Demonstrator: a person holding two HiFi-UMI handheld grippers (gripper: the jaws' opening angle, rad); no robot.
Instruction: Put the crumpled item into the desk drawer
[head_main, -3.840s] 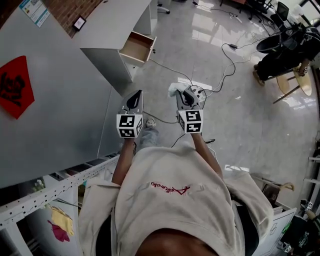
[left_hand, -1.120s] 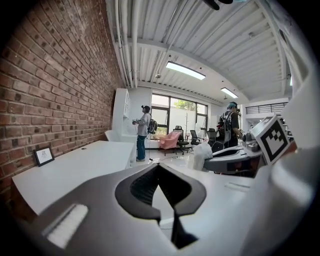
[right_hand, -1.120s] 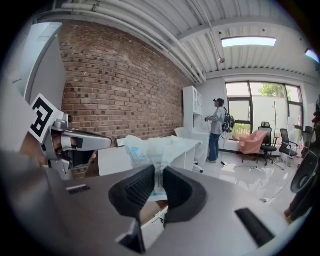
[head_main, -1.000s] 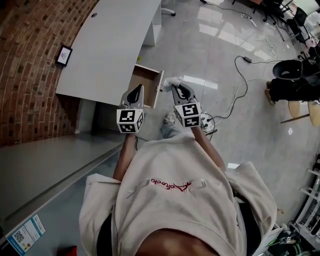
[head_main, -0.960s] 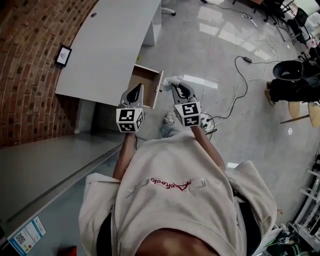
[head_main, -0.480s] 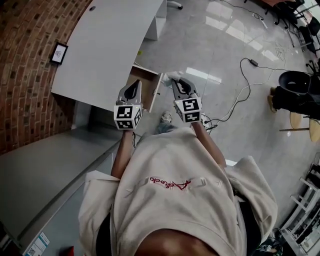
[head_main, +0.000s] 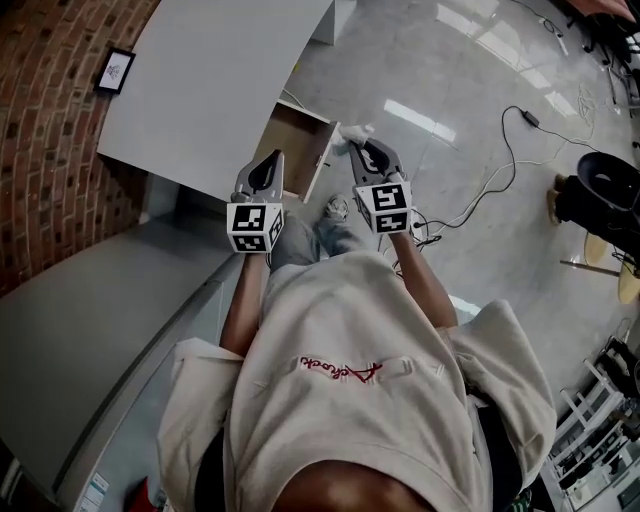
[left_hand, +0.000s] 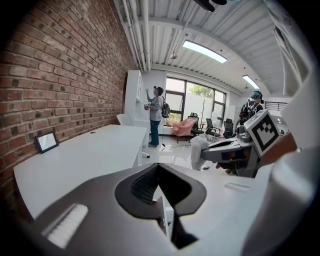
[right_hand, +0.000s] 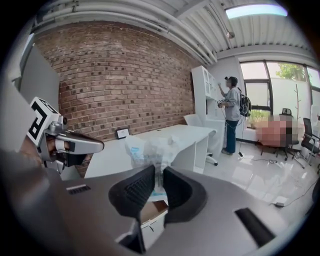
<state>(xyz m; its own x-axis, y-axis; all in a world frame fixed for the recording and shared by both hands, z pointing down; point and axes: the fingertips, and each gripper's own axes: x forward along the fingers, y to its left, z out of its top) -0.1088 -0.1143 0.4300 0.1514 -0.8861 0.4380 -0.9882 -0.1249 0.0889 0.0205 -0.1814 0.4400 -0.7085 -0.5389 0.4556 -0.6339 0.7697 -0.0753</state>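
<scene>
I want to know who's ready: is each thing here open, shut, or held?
Pale wooden desk drawer: pulled open.
Right gripper: shut on the crumpled whitish plastic wrapper.
Left gripper: shut, holding nothing.
Wrapper: held up in the air, not in the drawer yet.

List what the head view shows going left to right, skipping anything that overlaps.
Picture frame → left hand-held gripper → right hand-held gripper, shut on the crumpled item → floor cable → black chair.

Drawer (head_main: 296, 150) under desk (head_main: 215, 85) edge
</scene>
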